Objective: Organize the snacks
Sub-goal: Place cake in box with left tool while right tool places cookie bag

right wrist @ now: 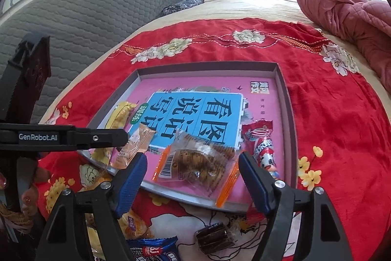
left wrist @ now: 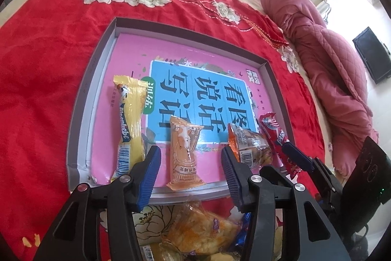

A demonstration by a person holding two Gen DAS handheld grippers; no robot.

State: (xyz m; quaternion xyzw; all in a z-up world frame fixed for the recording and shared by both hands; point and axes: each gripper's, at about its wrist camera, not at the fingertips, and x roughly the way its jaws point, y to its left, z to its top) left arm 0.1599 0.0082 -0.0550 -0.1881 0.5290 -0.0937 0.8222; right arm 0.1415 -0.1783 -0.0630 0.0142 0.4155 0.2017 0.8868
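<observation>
A grey tray (left wrist: 83, 99) with a pink book in it lies on the red blanket. Four snacks lie along its near side: a yellow Alpenliebe pack (left wrist: 130, 124), a small orange pack (left wrist: 185, 151), a clear biscuit pack with orange ends (left wrist: 251, 146) and a red pack (left wrist: 276, 136). My left gripper (left wrist: 190, 158) is open, its fingers on either side of the orange pack without touching it. My right gripper (right wrist: 193, 159) is open around the biscuit pack (right wrist: 195, 163), which rests flat in the tray (right wrist: 288, 114) with gaps at both pads.
Loose snacks lie on the blanket in front of the tray: a bag of orange crisps (left wrist: 202, 231), a blue cookie pack (right wrist: 151, 248) and dark round cookies (right wrist: 215, 236). A pink quilt (left wrist: 330, 65) is bunched at the right. A hand (right wrist: 27, 199) shows at the left edge.
</observation>
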